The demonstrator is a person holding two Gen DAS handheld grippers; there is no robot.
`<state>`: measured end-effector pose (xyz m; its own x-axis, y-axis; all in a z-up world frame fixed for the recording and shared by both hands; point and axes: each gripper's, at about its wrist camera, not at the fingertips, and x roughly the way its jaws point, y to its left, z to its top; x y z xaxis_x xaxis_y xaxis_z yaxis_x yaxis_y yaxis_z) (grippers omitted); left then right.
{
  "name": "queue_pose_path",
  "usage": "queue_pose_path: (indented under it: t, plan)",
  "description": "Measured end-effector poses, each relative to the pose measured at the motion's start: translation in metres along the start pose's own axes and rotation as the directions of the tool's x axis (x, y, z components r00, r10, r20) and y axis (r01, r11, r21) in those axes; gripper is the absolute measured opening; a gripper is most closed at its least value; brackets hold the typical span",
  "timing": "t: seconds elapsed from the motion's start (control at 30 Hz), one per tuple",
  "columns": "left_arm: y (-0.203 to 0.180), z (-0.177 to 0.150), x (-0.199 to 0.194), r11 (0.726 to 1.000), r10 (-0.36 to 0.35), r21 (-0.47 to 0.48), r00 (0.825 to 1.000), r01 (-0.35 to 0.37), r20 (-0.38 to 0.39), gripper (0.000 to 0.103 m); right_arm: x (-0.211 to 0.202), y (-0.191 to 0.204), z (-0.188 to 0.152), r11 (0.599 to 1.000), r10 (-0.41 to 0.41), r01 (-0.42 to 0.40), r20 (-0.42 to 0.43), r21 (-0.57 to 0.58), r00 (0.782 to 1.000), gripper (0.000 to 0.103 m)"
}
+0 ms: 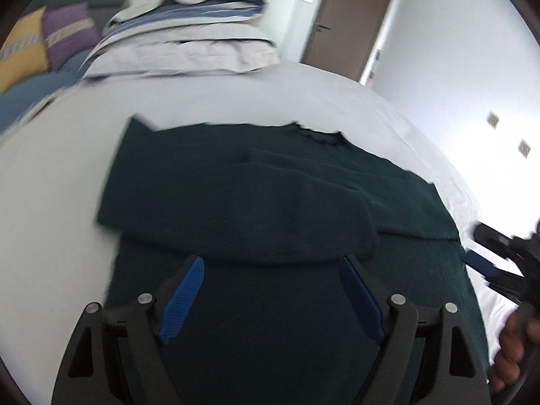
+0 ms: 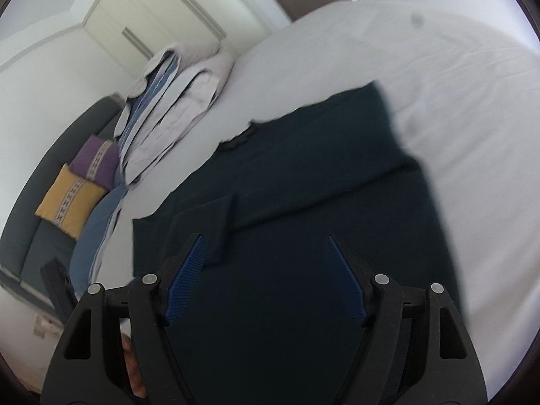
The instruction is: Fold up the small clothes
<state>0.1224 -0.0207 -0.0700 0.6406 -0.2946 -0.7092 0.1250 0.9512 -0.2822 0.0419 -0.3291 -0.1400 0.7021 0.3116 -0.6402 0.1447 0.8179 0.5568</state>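
Dark green top flat on white bed | left gripper jaws released | right gripper jaws released

A white bed spreads ahead of the tongs. At its far side lies a pile of bedding. Left of that stands a dark sofa with a yellow cushion and a purple cushion. Beyond are white wardrobes, a brown door and pale walls.
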Motion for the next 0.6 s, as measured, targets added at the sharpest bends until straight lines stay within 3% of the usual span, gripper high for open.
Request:
queue_pose_path:
  t: [0.17,0.27,0.37,0.47,0.6]
  plan:
    - [0.046,-0.007,-0.018,0.995,0.001,-0.097,1.000,-0.002,-0.005,0.079,0.083,0.037,0.015,0.999,0.001,-0.007,-0.136,-0.043,0.991,0.072]
    - [0.067,-0.010,-0.028,0.992,0.012,-0.127,1.000,-0.012,-0.002,0.079,0.126,0.040,0.017,0.998,-0.051,0.045,-0.206,-0.034,0.977,0.069]
    - [0.081,-0.008,-0.036,0.988,0.010,-0.152,1.000,-0.009,0.009,0.079,0.148,0.045,0.010,0.993,-0.110,0.100,-0.223,-0.058,0.969,0.045]
    - [0.088,-0.005,-0.037,0.986,0.009,-0.164,1.000,-0.007,0.014,0.079,0.151,0.052,0.007,0.991,-0.114,0.095,-0.233,-0.093,0.966,0.016]
    - [0.097,-0.001,-0.043,0.983,0.012,-0.185,0.999,-0.007,0.031,0.079,0.129,0.073,0.019,0.980,-0.118,0.084,-0.181,-0.181,0.976,0.007]
